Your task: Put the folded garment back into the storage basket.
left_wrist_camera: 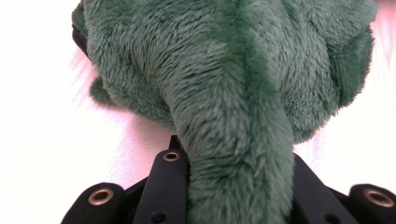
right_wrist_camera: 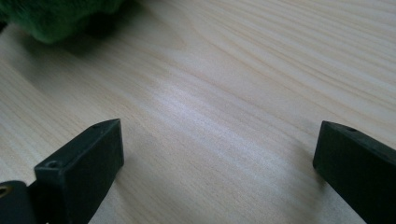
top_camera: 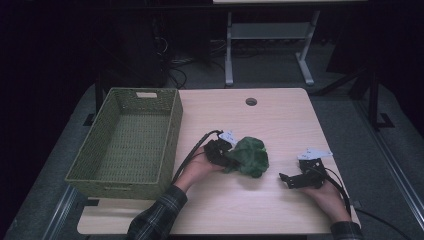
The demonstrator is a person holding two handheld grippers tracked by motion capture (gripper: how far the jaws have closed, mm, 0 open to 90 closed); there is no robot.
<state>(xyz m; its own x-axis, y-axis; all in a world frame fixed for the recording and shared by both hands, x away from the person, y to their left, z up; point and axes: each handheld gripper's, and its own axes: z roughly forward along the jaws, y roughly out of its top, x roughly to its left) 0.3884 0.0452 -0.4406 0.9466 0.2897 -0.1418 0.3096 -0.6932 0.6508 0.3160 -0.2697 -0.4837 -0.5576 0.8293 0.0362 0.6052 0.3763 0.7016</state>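
**Green plush toy, grab looks solid so far**

So the left tool [top_camera: 226, 159] has its jaws pinched on a long fuzzy limb or tail of the green plush toy [top_camera: 250, 156]. In the left gripper view that strip of green fur [left_wrist_camera: 233, 154] runs straight down between the two black jaws and bulges out around them, so it's squeezed in there, not just resting. The toy itself sits on the table [top_camera: 280, 120], roughly mid-table and a bit toward the person's side, well apart from the woven green basket [top_camera: 107, 175] on the left.

The right tool [top_camera: 290, 179] is parked on the table off to the right, jaws spread wide with nothing but bare wood between them. A bit of the toy peeks in at the top left corner of the right gripper view [right_wrist_camera: 56, 18].

Handling-wise, my guess: this thing is light, very soft and floppy, not fragile at all. The fur compresses a lot, so a shallow pinch could slide off. Holding it by a limb means the body will dangle and swing when lifted. A deep bite near where the limb meets the body seems safest. If the basket is where it's headed, one tool should manage, I'd think.
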